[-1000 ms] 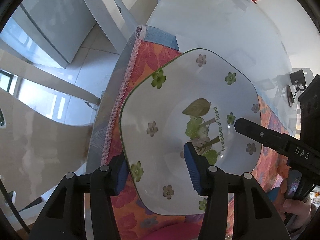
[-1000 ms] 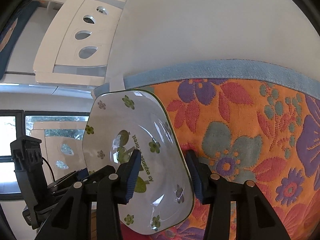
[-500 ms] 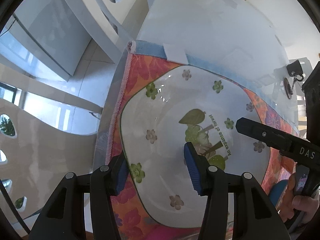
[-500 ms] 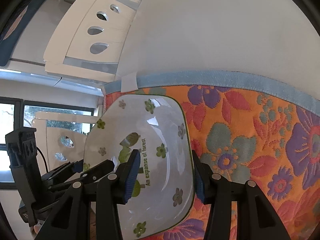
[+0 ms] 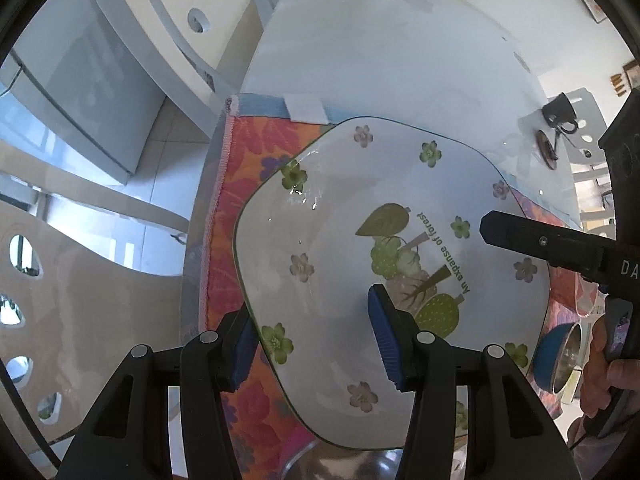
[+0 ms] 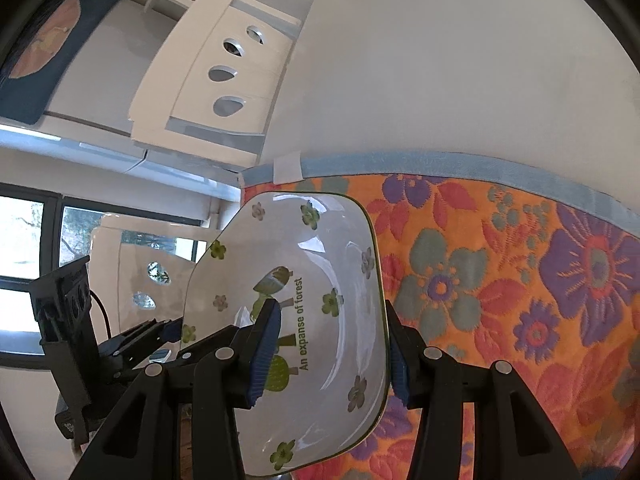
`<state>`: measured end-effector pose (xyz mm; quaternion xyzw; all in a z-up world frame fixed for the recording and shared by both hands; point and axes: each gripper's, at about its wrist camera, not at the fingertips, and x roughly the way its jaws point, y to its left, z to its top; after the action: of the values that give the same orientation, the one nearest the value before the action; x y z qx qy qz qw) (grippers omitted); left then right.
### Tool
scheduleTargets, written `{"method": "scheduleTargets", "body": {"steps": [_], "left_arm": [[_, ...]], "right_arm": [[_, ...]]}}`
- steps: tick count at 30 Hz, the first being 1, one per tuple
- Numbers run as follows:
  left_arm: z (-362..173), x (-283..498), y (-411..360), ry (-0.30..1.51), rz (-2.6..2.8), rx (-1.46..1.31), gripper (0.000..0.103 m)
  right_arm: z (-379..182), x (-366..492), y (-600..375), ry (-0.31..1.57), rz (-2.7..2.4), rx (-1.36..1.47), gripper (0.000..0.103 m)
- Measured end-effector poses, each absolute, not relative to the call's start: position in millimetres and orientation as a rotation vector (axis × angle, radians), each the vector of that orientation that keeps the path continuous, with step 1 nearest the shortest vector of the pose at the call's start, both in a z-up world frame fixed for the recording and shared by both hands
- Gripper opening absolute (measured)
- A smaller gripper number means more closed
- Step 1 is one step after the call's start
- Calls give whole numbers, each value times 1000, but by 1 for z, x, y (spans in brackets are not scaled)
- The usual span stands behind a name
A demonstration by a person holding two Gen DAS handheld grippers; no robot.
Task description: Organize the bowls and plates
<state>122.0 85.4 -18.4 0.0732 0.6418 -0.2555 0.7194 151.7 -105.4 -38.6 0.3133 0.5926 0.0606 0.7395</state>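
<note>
A white deep plate [image 5: 340, 240] with green and mauve flowers and the words "An expanse of forest" hangs above the orange floral mat [image 5: 248, 148]. My left gripper [image 5: 312, 336] is shut on its near rim, one blue pad inside the plate and one under it. My right gripper [image 6: 330, 352] is shut on the opposite rim of the plate [image 6: 320, 272] in the same way. In the left wrist view one of the right gripper's black fingers [image 5: 540, 240] reaches over the plate from the right. The left gripper [image 6: 152, 332] shows at the plate's far side in the right wrist view.
The floral mat [image 6: 500, 280] lies on a white table [image 5: 380, 40]. A blue-rimmed metal bowl [image 5: 560, 356] sits at the right, beside a person's hand [image 5: 608, 380]. Small dark items [image 5: 556, 120] lie further back. White chairs [image 5: 160, 20] [image 6: 224, 80] flank the table.
Both grippers have risen with the plate held between them. The mat and table have dropped away and more of the tabletop shows. The grips have not changed.
</note>
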Motion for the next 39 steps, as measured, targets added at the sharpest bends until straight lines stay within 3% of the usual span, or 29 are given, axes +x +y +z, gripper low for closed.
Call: {"method": "scheduleTargets", "body": {"steps": [21,39], "left_arm": [[23,60,78,1394,-601,163,48],[34,-43,77,1396,-580,111,48]], "right_arm": [[18,57,-106,1188,85,767,48],[33,-50,-114,1192,143,772,48]]}}
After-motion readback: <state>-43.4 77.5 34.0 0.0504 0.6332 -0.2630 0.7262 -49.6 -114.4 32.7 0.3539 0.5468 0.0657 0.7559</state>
